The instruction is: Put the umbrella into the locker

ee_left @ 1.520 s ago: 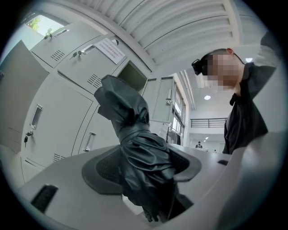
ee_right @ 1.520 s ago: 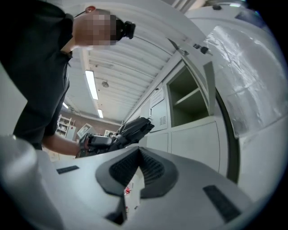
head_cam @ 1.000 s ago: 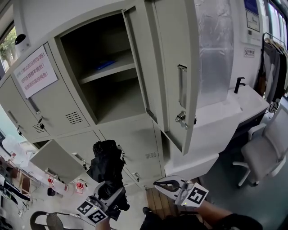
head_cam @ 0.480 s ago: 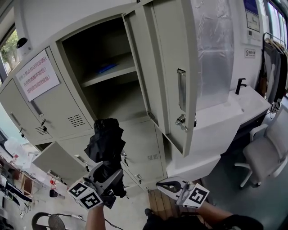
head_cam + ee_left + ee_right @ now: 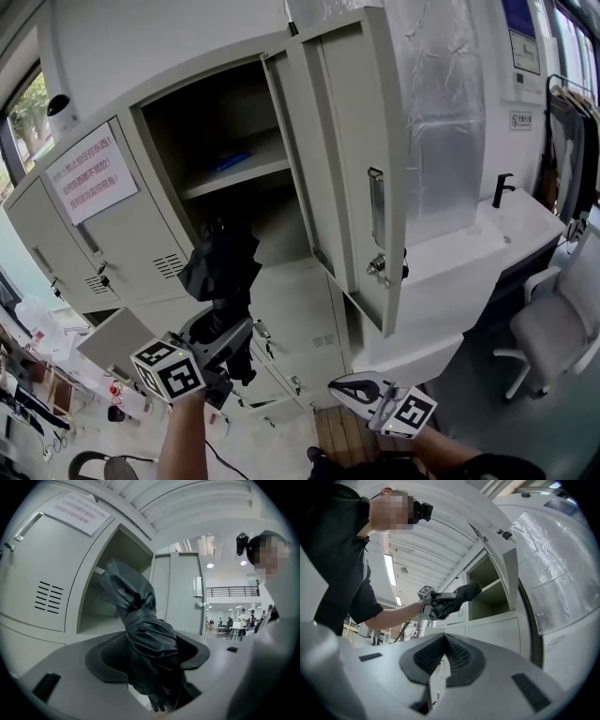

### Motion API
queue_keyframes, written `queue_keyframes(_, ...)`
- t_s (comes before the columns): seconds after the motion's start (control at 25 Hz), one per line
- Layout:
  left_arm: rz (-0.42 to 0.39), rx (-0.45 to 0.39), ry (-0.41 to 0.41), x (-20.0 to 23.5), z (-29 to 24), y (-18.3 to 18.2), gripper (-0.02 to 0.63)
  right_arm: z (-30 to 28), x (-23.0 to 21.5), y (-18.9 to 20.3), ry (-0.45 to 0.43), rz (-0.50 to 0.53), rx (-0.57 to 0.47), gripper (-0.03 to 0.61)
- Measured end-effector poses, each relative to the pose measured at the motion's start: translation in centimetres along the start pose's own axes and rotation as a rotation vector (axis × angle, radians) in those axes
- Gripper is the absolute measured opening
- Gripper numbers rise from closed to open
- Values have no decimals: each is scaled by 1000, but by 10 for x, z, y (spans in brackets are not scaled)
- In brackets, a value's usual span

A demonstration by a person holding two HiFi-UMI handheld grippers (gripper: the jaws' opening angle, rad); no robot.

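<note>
Umbrella placement, hazards listed from the largest item down.

1. Locker: the open compartment sits in the upper centre of the head view; a shelf divides it, so I judge the lower bay to have limited height; an umbrella entering steeply could strike the shelf edge.
2. Door: it stands open at centre right, well apart from my load; I judge a wide swing to the right could knock it.
3. Umbrella: folded, black, tilted up and away from me, its top at the mouth of the lower bay, centre left of the head view; I cannot tell whether it has crossed the sill; the loose fabric folds could snag on the frame.
4. Left gripper: clamped on the umbrella's lower end; the long free length could pivot in the jaws on contact; an early release would drop it outside the bay.
5. Right gripper: jaws together, nothing between them, low at bottom centre right; no hazard foreseen.
</note>
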State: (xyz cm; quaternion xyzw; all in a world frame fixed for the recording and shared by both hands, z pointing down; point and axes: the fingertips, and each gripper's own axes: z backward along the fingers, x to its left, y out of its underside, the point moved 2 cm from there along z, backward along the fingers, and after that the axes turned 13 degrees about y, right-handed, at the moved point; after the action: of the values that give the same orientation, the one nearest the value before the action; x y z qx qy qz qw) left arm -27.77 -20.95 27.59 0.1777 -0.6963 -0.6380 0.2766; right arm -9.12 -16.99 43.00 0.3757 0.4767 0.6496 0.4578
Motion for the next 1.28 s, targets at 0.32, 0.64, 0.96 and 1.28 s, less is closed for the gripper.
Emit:
queue_keyframes(0.32,-42,110,-22,28,-36,-26,293,9,-17,-6,62,6,-3,12)
queue_keyframes(0.64,-38,230,-54,56,-69,-35,292,13,-33,-23,99,56,-45,12)
queue_keyframes(0.96,-21,338,-65,76,-95,-28,293,25,-42,-33,148,46,-92,12)
queue_keyframes(1.28,-1,378,-99,103,-115,-36,291,32,-42,-40,162,68,-65,12)
